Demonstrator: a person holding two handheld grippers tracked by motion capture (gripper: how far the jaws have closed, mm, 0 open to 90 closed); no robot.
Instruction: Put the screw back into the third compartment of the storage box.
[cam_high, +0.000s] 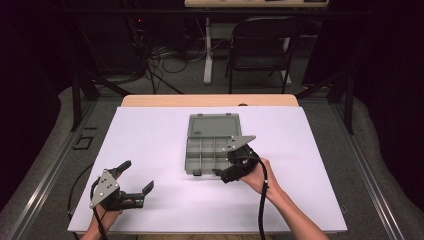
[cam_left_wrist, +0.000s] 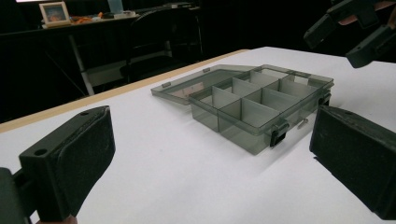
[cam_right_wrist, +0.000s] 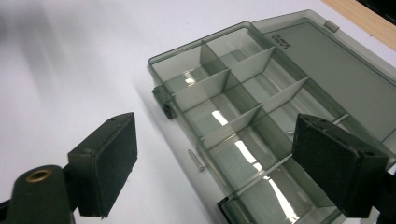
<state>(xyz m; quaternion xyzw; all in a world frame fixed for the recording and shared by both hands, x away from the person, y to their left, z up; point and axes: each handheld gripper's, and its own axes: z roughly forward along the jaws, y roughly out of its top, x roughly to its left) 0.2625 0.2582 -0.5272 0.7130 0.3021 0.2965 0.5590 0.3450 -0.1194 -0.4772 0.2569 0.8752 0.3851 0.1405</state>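
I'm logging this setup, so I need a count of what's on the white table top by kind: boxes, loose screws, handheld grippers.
Compartment box, grey, lid open: 1
Small screw on the table top beside the box's front wall: 1
Handheld grippers, the left gripper and the right gripper, both with jaws apart: 2
Total: 4

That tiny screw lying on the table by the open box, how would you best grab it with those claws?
Grip the screw across its thin shaft, coming straight down from above. It lies flat on the white table, close beside the front wall of the compartment box, so a sideways approach would likely hit the box. The right gripper hovers over it, jaws open.
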